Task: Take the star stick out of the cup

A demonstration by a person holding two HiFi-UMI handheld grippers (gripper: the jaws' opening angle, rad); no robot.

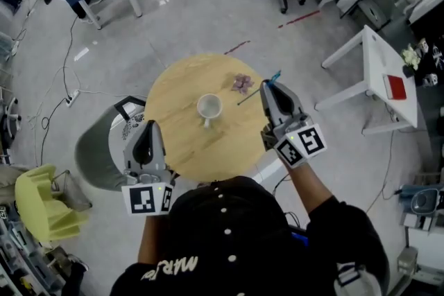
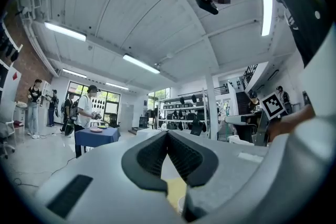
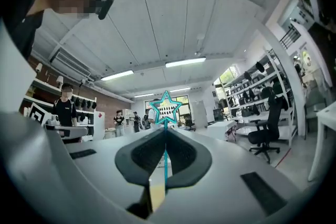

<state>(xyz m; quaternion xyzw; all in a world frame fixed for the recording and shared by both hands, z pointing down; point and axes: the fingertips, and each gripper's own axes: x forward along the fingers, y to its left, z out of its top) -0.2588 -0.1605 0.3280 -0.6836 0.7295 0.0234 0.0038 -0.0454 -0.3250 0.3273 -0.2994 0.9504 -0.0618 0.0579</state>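
Right gripper (image 3: 166, 131): my jaws are pressed together on the thin shaft of the star stick (image 3: 166, 107). The star head stands free above the jaw tips.
Left gripper (image 2: 168, 132): the jaws are closed with nothing between them. I hold it near the left edge of the round wooden table (image 1: 173, 90).
Place of the stick: it is already out of the white cup (image 1: 209, 107), in the air to the right of it and not touching it. The cup stands upright near the middle of the table.
Weight: I judge it very light.
Stiffness: the shaft is thin and probably bends a little. The star is only an outline and may break if squeezed.
Slip: the shaft looks smooth and narrow, so it may turn or slide between my pads.
Where to hold: on the shaft below the star, as now, never on the star itself.
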